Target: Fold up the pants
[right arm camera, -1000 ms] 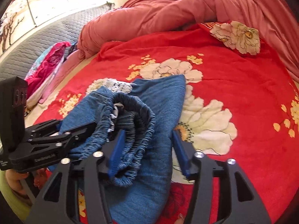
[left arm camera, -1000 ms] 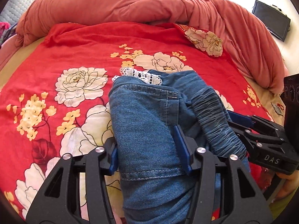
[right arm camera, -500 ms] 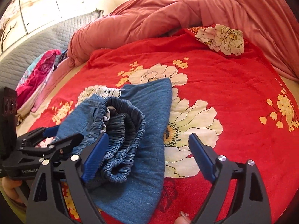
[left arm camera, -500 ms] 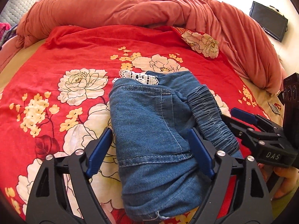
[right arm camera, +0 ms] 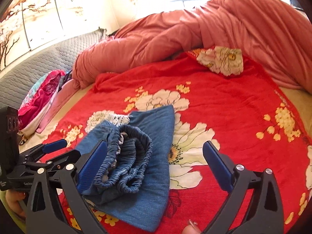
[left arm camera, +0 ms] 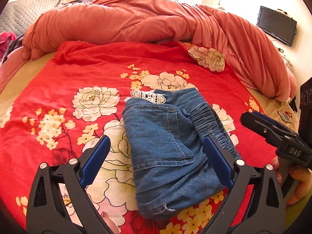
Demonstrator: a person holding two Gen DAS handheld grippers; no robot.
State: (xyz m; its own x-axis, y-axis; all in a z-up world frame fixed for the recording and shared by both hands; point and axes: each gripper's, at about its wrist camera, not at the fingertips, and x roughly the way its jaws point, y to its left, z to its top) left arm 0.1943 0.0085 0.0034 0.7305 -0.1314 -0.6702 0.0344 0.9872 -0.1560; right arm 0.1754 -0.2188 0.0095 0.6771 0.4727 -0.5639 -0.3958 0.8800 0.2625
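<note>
Both grippers, left (left arm camera: 156, 159) and right (right arm camera: 156, 161): jaws just widened off the denim, now fully spread, holding nothing. Folded pants (left arm camera: 171, 148): lying on red floral bedspread (left arm camera: 97, 68).

Blue denim pants (left arm camera: 167, 140) with pale stitching and white lace trim (left arm camera: 148, 96) lie on a red blanket (left arm camera: 97, 72) printed with cream peonies and small yellow blossoms. A plain salmon-pink duvet (left arm camera: 136, 19) lies bunched along the blanket's far edge. Grey quilted headboard (right arm camera: 39, 68); magenta and teal clothes (right arm camera: 41, 95) at the left edge.
</note>
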